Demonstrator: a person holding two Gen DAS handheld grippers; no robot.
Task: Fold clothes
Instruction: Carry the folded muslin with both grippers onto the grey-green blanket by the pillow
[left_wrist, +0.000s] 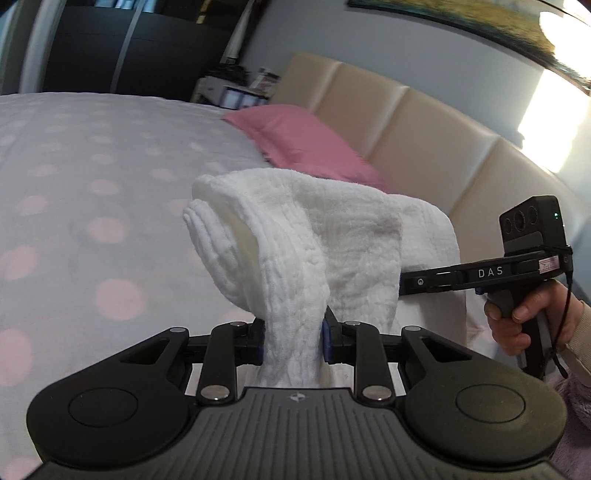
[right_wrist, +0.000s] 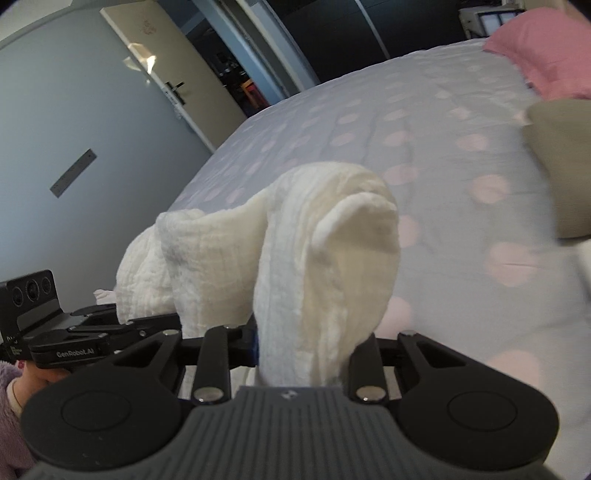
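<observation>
Both claws were gripping the same white cloth (left_wrist: 295, 236), a crinkly muslin-type piece, held up in the air above the bed (left_wrist: 92, 184) rather than lying on it. Left claw (left_wrist: 293, 338) was pinched on a gathered bunch of the fabric, blue pads pressed into it from both sides. Right claw (right_wrist: 306, 343) was likewise clamped on another bunched section; its right pad was hidden by cloth, but fabric was clearly squeezed between the fingers.

In the left wrist view the cloth draped over and past the right tool, w/ loose rounded loops flopping forward. No flat layers, no crisp crease visible.

Judgement on progress: early. Cloth looked picked up and spread between the 2 grips but not yet laid out or folded. Prob. left to do: lay it flat on the bedspread, align edges, make the folds, set it aside. Nothing folded showed in the middle of the bed; a pink pillow (left_wrist: 295, 136) sat at the headboard edge, and a beige item (right_wrist: 557, 166) lay near the pillow end in the right wrist view – couldn't tell what it was.
</observation>
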